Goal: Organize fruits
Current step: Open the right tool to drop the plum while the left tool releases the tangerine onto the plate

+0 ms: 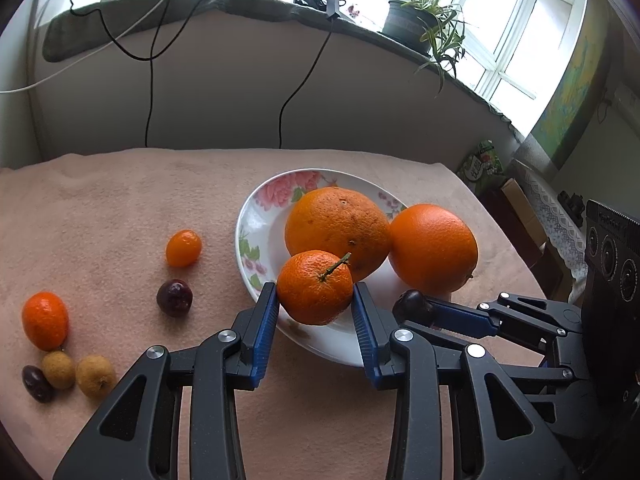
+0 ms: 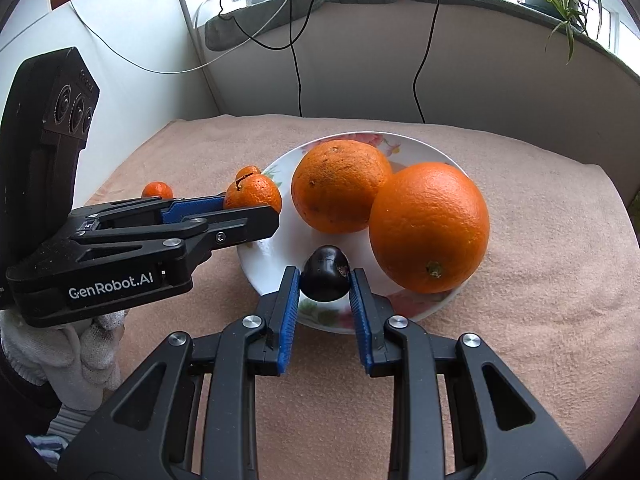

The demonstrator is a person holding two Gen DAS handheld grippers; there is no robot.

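Observation:
My left gripper point(image 1: 315, 292) is shut on a small stemmed mandarin point(image 1: 314, 288), held over the near rim of a flowered white plate point(image 1: 245, 236). In the right wrist view that left gripper point(image 2: 256, 206) reaches in from the left with the mandarin point(image 2: 253, 194). My right gripper point(image 2: 324, 276) is shut on a dark purple fruit point(image 2: 325, 274) above the plate's near edge point(image 2: 272, 258). Two large oranges point(image 2: 340, 186) point(image 2: 430, 226) sit on the plate, touching each other. The right gripper point(image 1: 416, 306) also shows at the right of the left wrist view.
Loose on the pink cloth left of the plate lie two kumquats point(image 1: 183, 248) point(image 1: 45, 320), a dark fruit point(image 1: 174, 298), two longans point(image 1: 59, 370) point(image 1: 95, 375) and another dark fruit point(image 1: 37, 383). A gloved hand point(image 2: 80, 344) holds the left gripper. Cables hang down the wall behind.

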